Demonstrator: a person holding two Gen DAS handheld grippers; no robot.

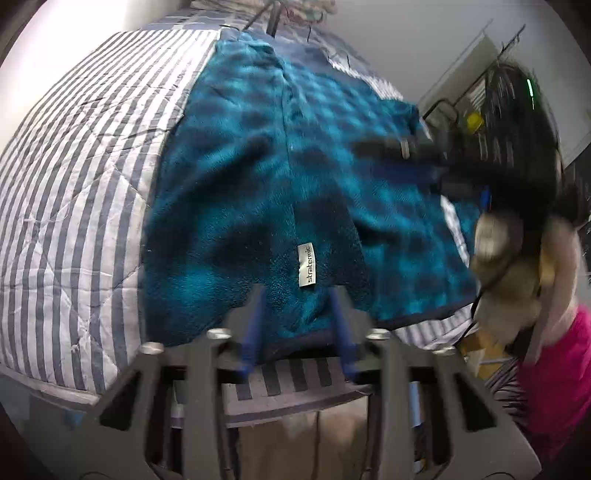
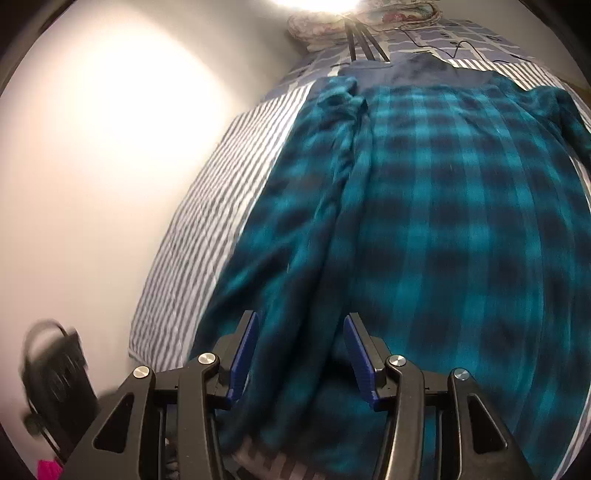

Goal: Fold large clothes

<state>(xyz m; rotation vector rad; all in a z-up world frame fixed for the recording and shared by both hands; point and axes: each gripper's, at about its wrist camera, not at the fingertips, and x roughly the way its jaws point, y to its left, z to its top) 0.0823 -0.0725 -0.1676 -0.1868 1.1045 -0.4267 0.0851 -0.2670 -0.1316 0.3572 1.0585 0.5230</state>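
Note:
A teal and navy plaid fleece jacket [image 1: 258, 177] lies spread on the striped bed, its white label [image 1: 306, 264] near my left gripper. The left gripper [image 1: 298, 325] is at the near hem with the blue pads closed on the fleece edge. In the right wrist view the jacket [image 2: 443, 206] fills the bed, one sleeve [image 2: 332, 155] folded in along the body. My right gripper [image 2: 301, 347] stands open over a ridge of fleece, pads clear of the cloth. It also shows blurred in the left wrist view as the right gripper [image 1: 399, 166], held by a hand [image 1: 495, 251].
The bed's grey and white striped quilt [image 1: 74, 206] ends at a near edge below the left gripper. A white wall [image 2: 110, 147] runs along the bed's left side. Pillows [image 2: 325, 26], black rods and cables lie at the head. A black device [image 2: 55, 376] sits low by the wall. A pink-clad person [image 1: 565, 369] stands right.

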